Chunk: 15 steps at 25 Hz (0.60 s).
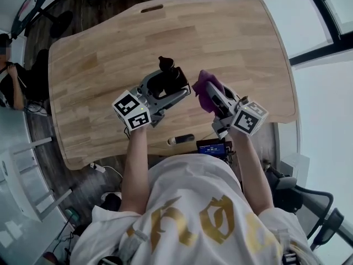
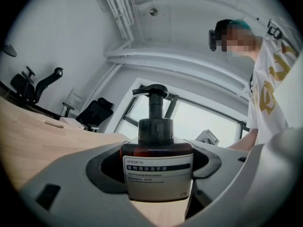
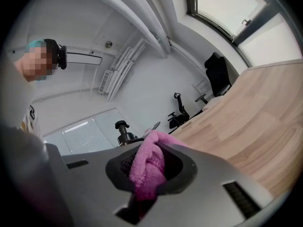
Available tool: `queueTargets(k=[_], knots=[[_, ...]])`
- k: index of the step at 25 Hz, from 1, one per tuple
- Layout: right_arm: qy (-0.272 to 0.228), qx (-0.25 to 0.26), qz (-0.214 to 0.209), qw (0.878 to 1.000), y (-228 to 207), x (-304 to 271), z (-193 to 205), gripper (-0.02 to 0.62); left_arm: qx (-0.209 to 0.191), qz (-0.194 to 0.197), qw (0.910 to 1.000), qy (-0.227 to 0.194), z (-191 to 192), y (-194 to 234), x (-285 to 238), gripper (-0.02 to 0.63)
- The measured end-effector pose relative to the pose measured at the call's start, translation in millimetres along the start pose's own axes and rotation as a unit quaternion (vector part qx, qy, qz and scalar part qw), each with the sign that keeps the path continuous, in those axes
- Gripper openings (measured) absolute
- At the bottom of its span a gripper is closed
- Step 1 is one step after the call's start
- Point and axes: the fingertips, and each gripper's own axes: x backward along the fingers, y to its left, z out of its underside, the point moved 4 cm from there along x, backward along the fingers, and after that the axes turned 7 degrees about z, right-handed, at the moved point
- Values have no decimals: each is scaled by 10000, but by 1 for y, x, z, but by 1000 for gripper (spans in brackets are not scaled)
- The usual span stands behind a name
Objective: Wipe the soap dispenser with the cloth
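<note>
Brown soap dispenser (image 2: 157,167) clamped in the left gripper (image 1: 172,86) mid-frame, right gripper (image 1: 213,96) pinching the pink cloth (image 1: 203,84) just beside it.

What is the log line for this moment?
left tongs: shut on soap dispenser | right tongs: shut on cloth | cloth beside soap dispenser, contact unclear

A pale wooden table (image 1: 99,54) with rounded corners takes up the middle of the room, with a narrow slot (image 1: 151,8) cut near its far edge. At the near edge lies a dark, stubby cylinder (image 1: 181,139), and close by it a small device with a blue-lit screen (image 1: 211,147). A person (image 1: 10,73) sits off the table's left end. A black office chair (image 2: 94,113) stands before a big window (image 2: 213,122), white pipes (image 2: 118,13) running overhead
</note>
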Motion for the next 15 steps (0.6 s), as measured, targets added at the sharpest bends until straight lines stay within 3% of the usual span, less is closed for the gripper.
queueTargets(k=[6,15], knots=[[156,-189,373,9990,-29,2,11,34,12,-333,9978,573,38,23,-2,356],[311,-260,568,9976,-48,-11,15,34,237,-454,9951,851,68,49,1,356]])
